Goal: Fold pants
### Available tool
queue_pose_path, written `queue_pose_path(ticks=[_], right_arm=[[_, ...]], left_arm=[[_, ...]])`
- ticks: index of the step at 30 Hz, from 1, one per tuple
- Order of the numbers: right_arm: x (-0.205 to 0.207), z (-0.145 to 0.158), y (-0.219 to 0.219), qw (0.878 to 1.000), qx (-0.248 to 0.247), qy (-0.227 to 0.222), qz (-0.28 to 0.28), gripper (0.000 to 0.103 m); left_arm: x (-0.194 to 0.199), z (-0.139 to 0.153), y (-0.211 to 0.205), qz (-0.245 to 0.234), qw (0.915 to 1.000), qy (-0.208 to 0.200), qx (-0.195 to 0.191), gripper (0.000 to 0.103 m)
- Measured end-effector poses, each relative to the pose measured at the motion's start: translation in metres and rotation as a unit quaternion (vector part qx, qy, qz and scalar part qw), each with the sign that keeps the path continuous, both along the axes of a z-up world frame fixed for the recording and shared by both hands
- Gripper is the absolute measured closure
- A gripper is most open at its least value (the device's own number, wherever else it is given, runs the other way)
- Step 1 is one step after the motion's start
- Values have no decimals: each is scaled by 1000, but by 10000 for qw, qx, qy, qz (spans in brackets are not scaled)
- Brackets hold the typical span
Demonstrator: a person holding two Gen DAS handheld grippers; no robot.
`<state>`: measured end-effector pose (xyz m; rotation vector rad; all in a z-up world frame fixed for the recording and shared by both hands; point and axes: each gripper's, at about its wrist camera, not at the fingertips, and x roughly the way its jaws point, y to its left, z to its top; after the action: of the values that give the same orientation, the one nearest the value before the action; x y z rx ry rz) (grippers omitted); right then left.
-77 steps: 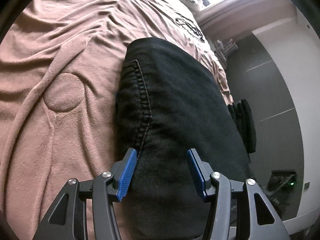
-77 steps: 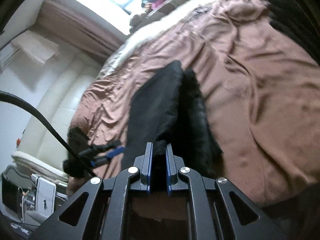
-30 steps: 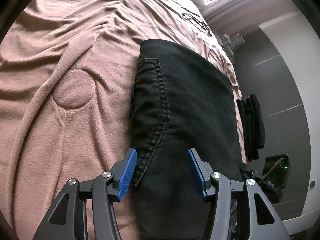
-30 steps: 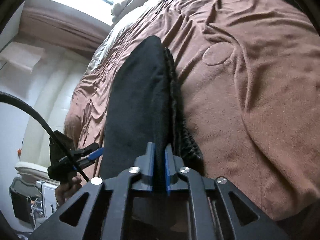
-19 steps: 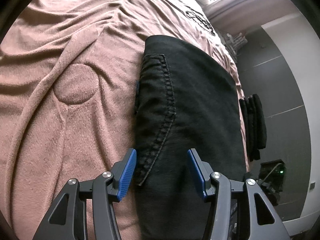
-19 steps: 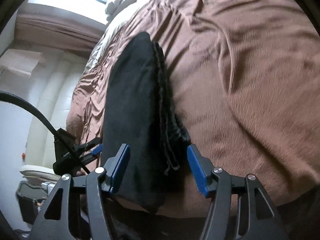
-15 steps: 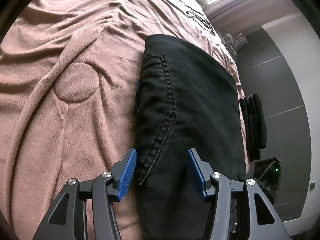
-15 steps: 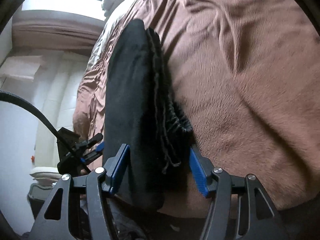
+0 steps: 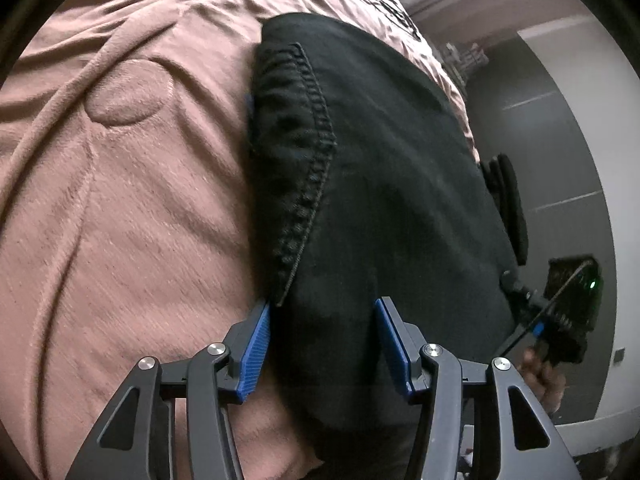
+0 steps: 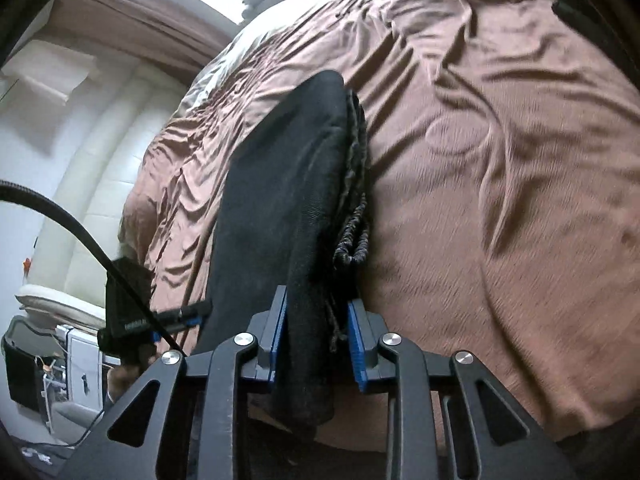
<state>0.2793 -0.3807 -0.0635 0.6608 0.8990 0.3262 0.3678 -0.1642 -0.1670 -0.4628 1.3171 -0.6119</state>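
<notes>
Black pants (image 9: 400, 180) lie folded into a long stack on the brown blanket (image 9: 120, 200), stitched pocket seam up. My left gripper (image 9: 323, 320) stands open low over their near end, with the cloth bulging between the blue pads. In the right wrist view the pants (image 10: 276, 200) show edge-on, with a frayed hem along their right side. My right gripper (image 10: 316, 320) is closing on the near end of the stack. Its left pad lies against the cloth and its right pad is at the frayed threads.
The blanket (image 10: 500, 200) spreads wide and rumpled to the right of the pants. Past the bed edge, dark clothes (image 9: 508, 208) hang by a grey wall. A black cable (image 10: 60, 216) arcs at the left, before a pale padded wall (image 10: 92, 184).
The right jaws let go of a thin fold, opened wide around the whole stack and have narrowed onto it while rising. The left gripper has come lower and closer to the pants' near end.
</notes>
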Motion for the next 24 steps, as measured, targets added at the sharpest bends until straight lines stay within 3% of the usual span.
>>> queue_pose_path(ticks=[5, 10, 15, 17, 24], right_arm=[[-1, 2, 14, 9990, -272, 300, 171, 78], [0, 4, 12, 9984, -234, 489, 163, 76], [-2, 6, 13, 9986, -310, 375, 223, 76], [0, 5, 13, 9986, -368, 313, 218, 84], [4, 14, 1, 9986, -524, -47, 76, 88]], left_arm=[[-1, -2, 0, 38, 10000, 45, -12, 49], [-5, -4, 1, 4, 9999, 58, -101, 49], [-1, -4, -4, -6, 9999, 78, -135, 49], [-1, -4, -5, -11, 9998, 81, -160, 49], [-6, 1, -9, -78, 9996, 97, -264, 49]])
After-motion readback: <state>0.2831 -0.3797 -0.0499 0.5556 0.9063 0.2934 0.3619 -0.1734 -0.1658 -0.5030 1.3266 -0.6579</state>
